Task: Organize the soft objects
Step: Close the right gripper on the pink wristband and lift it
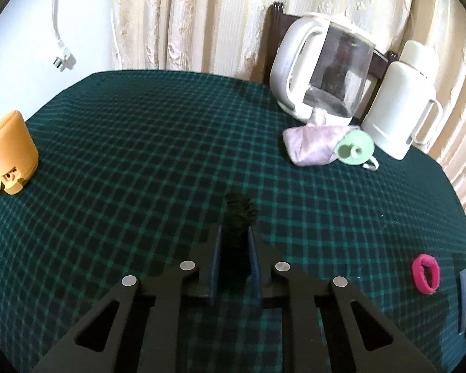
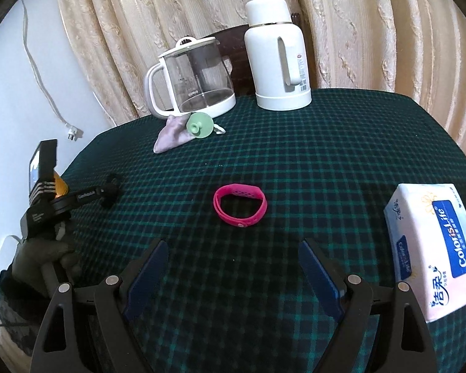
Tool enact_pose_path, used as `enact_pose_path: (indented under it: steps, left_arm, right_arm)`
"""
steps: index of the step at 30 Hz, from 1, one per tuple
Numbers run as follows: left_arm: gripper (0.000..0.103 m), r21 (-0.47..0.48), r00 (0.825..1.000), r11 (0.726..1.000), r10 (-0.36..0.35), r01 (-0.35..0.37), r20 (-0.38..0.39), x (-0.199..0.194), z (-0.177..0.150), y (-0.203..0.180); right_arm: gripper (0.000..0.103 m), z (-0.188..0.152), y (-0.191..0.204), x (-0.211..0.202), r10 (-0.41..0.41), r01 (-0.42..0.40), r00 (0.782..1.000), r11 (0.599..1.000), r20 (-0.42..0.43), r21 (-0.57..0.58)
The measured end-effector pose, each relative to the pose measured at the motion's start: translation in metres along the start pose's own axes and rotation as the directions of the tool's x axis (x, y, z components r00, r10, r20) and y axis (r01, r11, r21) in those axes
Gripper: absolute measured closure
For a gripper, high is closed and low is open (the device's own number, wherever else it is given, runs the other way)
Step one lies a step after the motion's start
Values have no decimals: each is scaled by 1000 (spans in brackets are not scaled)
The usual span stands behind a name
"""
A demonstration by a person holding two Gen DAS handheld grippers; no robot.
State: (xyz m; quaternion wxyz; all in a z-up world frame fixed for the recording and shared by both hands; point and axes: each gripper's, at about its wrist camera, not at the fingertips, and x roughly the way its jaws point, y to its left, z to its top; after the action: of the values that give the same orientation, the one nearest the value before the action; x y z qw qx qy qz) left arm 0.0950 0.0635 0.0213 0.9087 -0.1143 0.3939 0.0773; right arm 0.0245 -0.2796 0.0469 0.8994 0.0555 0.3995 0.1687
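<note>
My left gripper [image 1: 235,233] is shut on a black knitted scrunchie [image 1: 239,214], which sticks out past the fingertips above the green plaid tablecloth [image 1: 139,143]. In the right wrist view the left gripper [image 2: 110,192] shows at the left with the black scrunchie [image 2: 112,183] in it. My right gripper [image 2: 233,248] is open and empty, just short of a pink band [image 2: 239,207] lying flat mid-table. The pink band also shows in the left wrist view [image 1: 425,274]. A lilac cloth pouch [image 1: 310,144] lies by the kettle, with a green suction piece [image 1: 354,149] resting on it.
A glass kettle [image 2: 195,84] and a white thermos [image 2: 276,56] stand at the table's back. A tissue pack [image 2: 431,248] lies at the right. An orange pouch [image 1: 11,152] sits at the left edge. Curtains hang behind.
</note>
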Motion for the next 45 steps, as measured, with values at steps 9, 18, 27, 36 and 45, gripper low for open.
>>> enact_pose_path:
  steps: [9,18,27,36,45]
  left_arm:
    - [86,12,996,997,-77,77,38,-20,-1,-11]
    - [86,33,988,988,-151,150,35,-33,-5,-20]
    - [86,39,982,982,-186,184,38,-41,-8,-23]
    - [86,51,978,978,-206,205,36,-45,-10,-27]
    - [86,56,977,976,-211,209,33,-46,-12,-29]
  right_arm:
    - [14,18,5,21,3,-4,999,1000,-37,-16]
    - [14,29,12,61,-51,46,995,997,-85,-55]
    - [20,32,16,86,-86,80,991,995,-107,-60]
    - [40,32,16,93,-124,117,985,991,-117,-68]
    - [50,30,16,86,-113,106,987,993,-113,-58]
